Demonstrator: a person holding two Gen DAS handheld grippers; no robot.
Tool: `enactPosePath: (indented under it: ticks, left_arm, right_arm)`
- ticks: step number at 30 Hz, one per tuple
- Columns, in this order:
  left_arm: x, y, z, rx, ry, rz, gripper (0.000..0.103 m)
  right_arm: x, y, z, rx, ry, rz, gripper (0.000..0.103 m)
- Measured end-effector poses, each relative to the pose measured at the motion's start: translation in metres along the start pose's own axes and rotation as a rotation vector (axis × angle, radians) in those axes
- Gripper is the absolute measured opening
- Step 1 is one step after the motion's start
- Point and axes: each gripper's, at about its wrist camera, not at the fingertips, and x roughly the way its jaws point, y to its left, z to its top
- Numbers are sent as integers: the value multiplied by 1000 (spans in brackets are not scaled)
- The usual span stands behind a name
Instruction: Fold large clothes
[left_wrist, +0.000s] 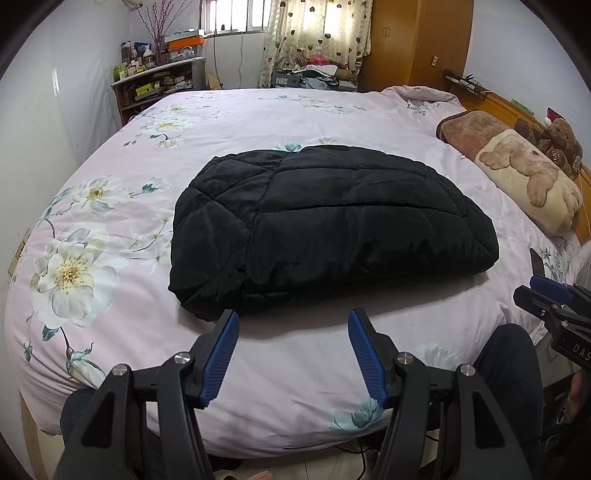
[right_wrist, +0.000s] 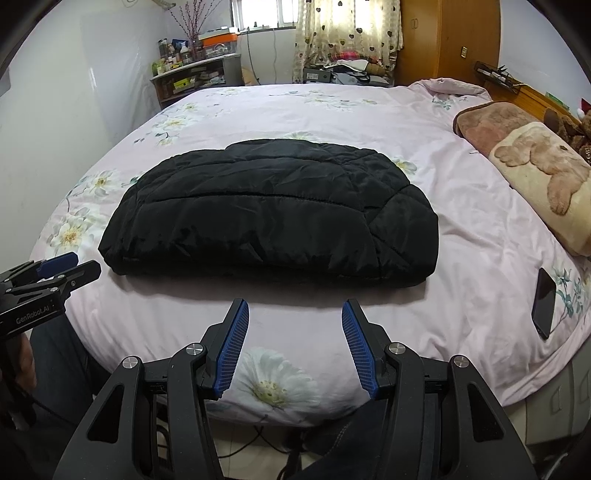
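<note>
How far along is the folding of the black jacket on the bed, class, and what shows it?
Done, it seems: the black quilted jacket lies on the floral bedspread as a compact, layered bundle, no sleeves sticking out. In hand: nothing; the left gripper and right gripper are both open and empty, short of the jacket's near edge. Left: perhaps only tidying; whether another fold is planned cannot be told.

Shelf (left_wrist: 155, 85) clutter too small to identify. Stuffed bear (left_wrist: 557, 142) cut at frame edge. Right gripper (left_wrist: 554, 295) partly out of left view. Underside of folded jacket (left_wrist: 328, 229) hidden.
</note>
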Motion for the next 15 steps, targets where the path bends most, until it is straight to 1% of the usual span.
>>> enactPosePath:
  ticks: [15]
  left_arm:
    - [-1,1,0,1,-4,0,63]
  right_arm:
    - [2,-1,0,-3,6,-1,53]
